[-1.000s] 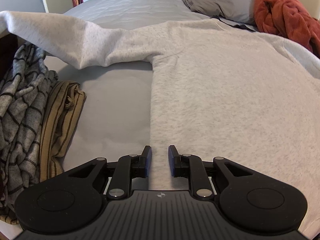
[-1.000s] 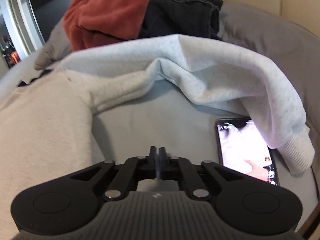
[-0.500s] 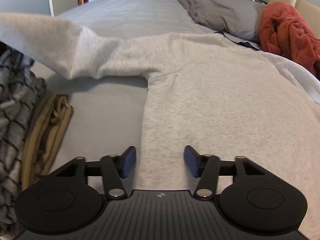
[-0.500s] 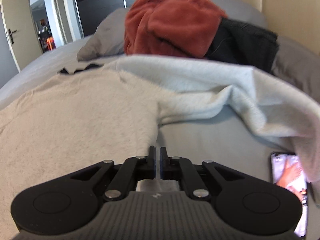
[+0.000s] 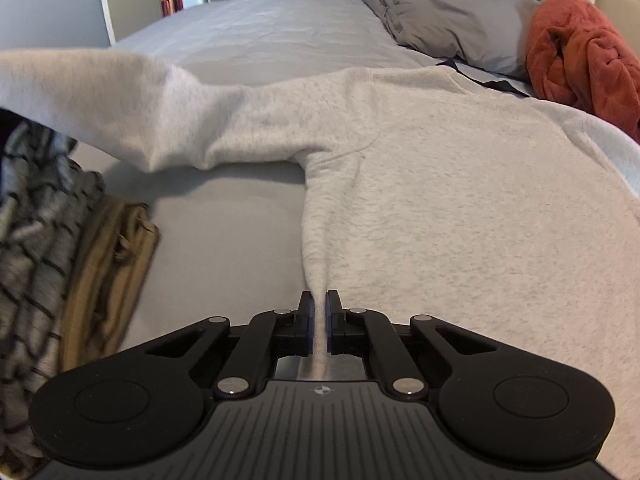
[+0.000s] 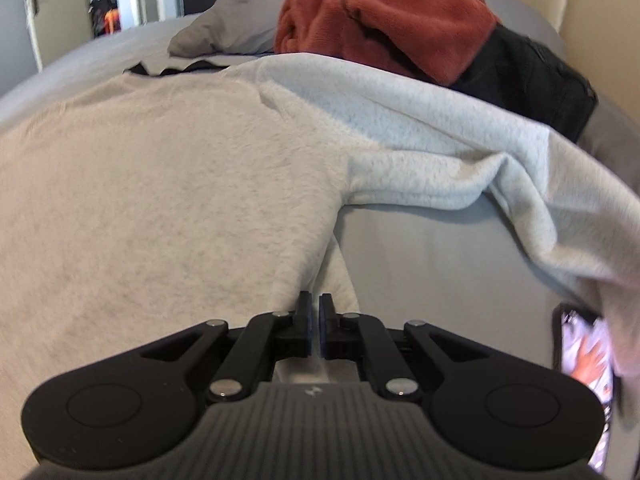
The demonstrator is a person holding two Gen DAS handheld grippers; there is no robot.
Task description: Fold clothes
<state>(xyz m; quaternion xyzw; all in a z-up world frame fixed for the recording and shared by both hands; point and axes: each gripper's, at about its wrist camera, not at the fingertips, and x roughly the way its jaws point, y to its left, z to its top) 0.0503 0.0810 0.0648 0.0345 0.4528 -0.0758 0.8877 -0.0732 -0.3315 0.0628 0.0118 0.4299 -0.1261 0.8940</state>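
Fingers of the left gripper (image 5: 318,304) clenched on a pinched ridge of the pale grey sweatshirt (image 5: 460,208) at its side edge, having just closed on the fabric. Fingers of the right gripper (image 6: 314,308) closed together at the opposite side edge of the sweatshirt (image 6: 160,200); whether cloth is caught between them cannot be told. Sweatshirt lies flat on the grey bed (image 5: 260,36), one sleeve (image 5: 120,104) reaching out to the left, the other sleeve (image 6: 480,152) draped to the right. Beside the left sleeve: a striped grey garment (image 5: 36,240) and a tan garment (image 5: 104,272). Beyond the collar: a grey pillow (image 5: 448,12), a rust-red fleece (image 6: 380,12) and a black garment (image 6: 532,76). Phone (image 6: 584,376) lies near the right sleeve cuff.
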